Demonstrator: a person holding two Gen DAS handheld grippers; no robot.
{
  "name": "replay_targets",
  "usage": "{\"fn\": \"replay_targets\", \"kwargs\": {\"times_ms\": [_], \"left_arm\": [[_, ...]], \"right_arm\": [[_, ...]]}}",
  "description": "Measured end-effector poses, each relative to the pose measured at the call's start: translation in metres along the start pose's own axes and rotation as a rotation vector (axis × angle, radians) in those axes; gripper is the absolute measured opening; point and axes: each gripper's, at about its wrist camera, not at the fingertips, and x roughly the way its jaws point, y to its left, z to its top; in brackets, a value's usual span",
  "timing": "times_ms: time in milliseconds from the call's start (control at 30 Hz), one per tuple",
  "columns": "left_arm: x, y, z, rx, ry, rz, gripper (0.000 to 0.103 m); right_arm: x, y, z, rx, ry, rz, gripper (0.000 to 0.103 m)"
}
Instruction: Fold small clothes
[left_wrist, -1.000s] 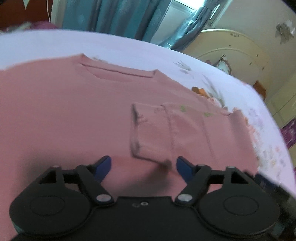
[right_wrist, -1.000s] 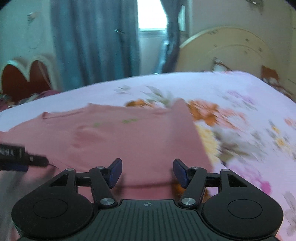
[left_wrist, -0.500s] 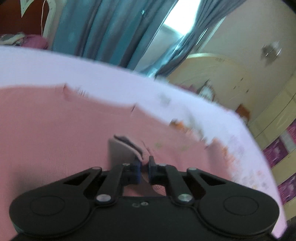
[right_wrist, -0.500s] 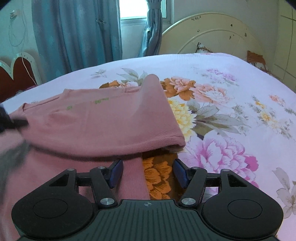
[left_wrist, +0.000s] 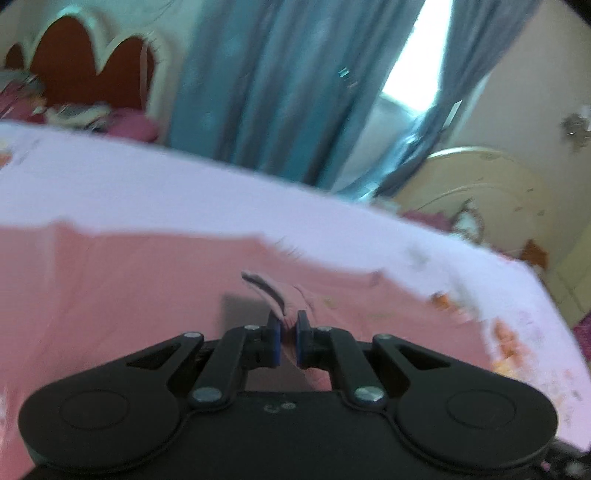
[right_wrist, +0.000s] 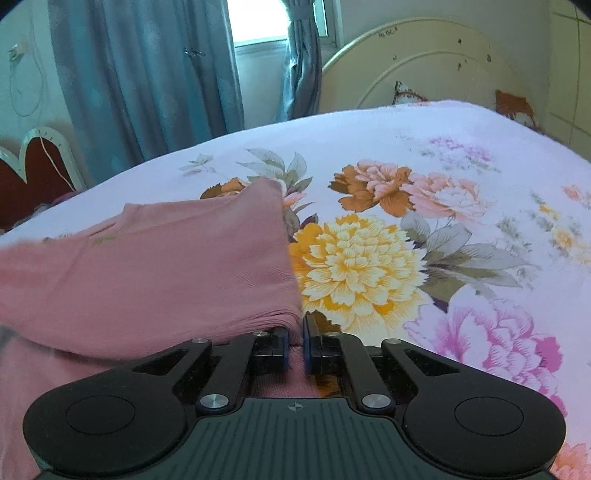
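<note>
Left wrist view, blurred. The pink shirt (left_wrist: 129, 295) lies spread on the bed (left_wrist: 184, 192), filling the lower left and middle of the frame, with pale lilac sheet beyond its far edge. The left gripper (left_wrist: 287, 338) is clenched on a raised fold of the shirt: pink cloth sits between the blue pads (left_wrist: 275, 339), and a ribbed hem (left_wrist: 264, 288) curls up just beyond the fingertips. To the right the shirt runs toward the floral part of the sheet. Behind the bed stand a red scalloped headboard (left_wrist: 85, 70) at far left, teal curtains (left_wrist: 280, 85) in the middle with a bright window gap, and a cream headboard (left_wrist: 480, 192) at right.

Right wrist view, sharp. The shirt (right_wrist: 147, 273) occupies the left half, a folded-over layer resting on a lower layer; its right edge runs from the far corner down to the gripper. The right gripper (right_wrist: 294, 345) is closed on the near right corner of the shirt, with pink cloth visible between its narrow-set pads (right_wrist: 283, 347). Just right of the shirt edge the sheet shows a yellow flower (right_wrist: 354, 266), an orange one beyond it, and a magenta one (right_wrist: 498, 332) at lower right. The cream headboard (right_wrist: 424, 66) stands at the far end; the curtains (right_wrist: 147, 81) hang at upper left.
</note>
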Motion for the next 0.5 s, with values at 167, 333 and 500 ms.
{"fn": "replay_targets", "kwargs": {"times_ms": [167, 333, 500], "left_arm": [[0.026, 0.009, -0.027, 0.035, 0.065, 0.062, 0.007], [0.025, 0.003, -0.028, 0.125, 0.068, 0.125, 0.024], [0.006, 0.006, -0.019, 0.13, -0.011, 0.153, 0.025]], "right_arm": [[-0.003, -0.001, -0.006, 0.004, 0.012, -0.02, 0.006], [-0.016, -0.008, -0.008, -0.031, 0.055, 0.02, 0.007], [-0.039, -0.018, 0.001, -0.022, 0.012, 0.028, 0.007]]}}
